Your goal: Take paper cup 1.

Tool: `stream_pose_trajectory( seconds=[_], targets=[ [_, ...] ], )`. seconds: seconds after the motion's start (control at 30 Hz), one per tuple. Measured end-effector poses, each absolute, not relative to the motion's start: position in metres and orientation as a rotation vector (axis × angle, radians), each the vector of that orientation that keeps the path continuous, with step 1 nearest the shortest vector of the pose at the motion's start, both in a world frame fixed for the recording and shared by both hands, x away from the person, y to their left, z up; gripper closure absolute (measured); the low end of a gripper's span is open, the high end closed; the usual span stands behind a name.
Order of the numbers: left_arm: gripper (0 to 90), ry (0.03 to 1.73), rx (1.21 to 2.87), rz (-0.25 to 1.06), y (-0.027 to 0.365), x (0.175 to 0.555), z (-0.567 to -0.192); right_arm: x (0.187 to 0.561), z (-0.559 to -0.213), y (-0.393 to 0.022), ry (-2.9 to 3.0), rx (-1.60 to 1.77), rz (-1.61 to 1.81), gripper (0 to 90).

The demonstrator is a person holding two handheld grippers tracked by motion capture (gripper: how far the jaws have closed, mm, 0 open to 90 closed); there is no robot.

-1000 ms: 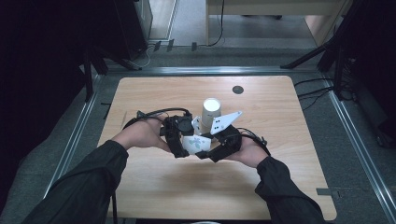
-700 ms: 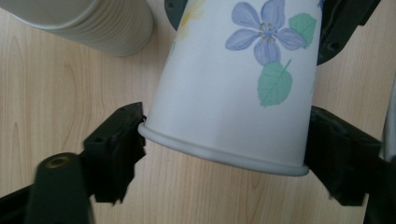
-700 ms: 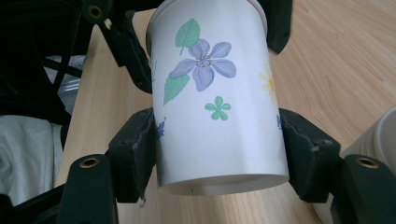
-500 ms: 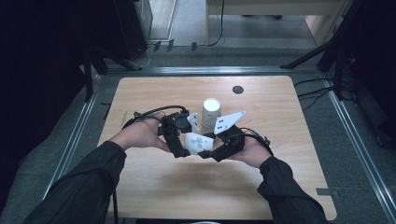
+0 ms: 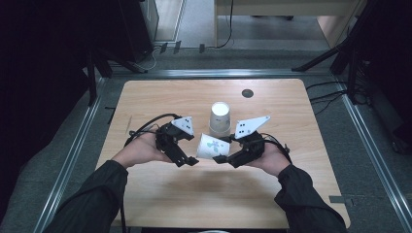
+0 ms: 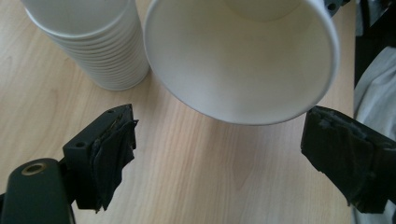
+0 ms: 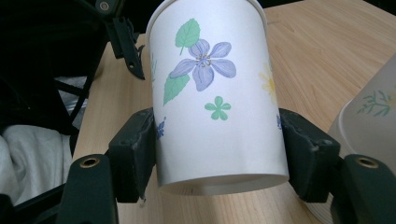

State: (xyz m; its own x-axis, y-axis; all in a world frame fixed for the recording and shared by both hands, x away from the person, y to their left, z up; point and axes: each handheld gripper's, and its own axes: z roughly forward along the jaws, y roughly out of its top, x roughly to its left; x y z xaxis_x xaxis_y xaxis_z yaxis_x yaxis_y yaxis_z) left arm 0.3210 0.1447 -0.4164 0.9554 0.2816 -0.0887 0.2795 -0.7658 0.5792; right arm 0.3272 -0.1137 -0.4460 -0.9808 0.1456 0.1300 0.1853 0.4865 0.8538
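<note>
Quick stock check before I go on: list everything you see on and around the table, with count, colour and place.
Flowered paper cup: one, white with purple flower and green leaves, held on its side above the table, between the two grippers.
Stack of paper cups: one stack, white, upside down on the table just beyond the held cup; number of cups not countable.
Round spot: one, dark, far right part of the table top; what it is I cannot tell.
Table: one, light wood, metal rails on the floor around it.
Right gripper: one, black, jaws closed on the flowered cup's sides.
Left gripper: one, black, jaws open, facing the cup's open mouth, not touching it.
Hands: two, dark sleeves, from the near edge.
</note>
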Motion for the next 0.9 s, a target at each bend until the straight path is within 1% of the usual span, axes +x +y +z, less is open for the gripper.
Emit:
stream_pose_trajectory(
  seconds=[0.3,0.57,0.63,0.9],
  targets=[
    [10.6,0.452,2.329,-0.056,0.152,0.318,-0.429,0.327,-0.446,-0.116,-2.622,-0.299,-1.595,34.1],
    [10.6,0.485,2.211,-0.066,0.154,0.313,-0.439,0.326,-0.447,-0.116,-2.591,-0.290,-1.614,34.1],
    [10.8,0.492,2.178,-0.092,0.155,0.314,-0.440,0.326,-0.448,-0.117,-2.588,-0.290,-1.613,34.1],
    [13.0,0.493,2.099,-0.113,0.152,0.317,-0.439,0.326,-0.451,-0.115,-2.583,-0.284,-1.603,34.1]
  ],
)
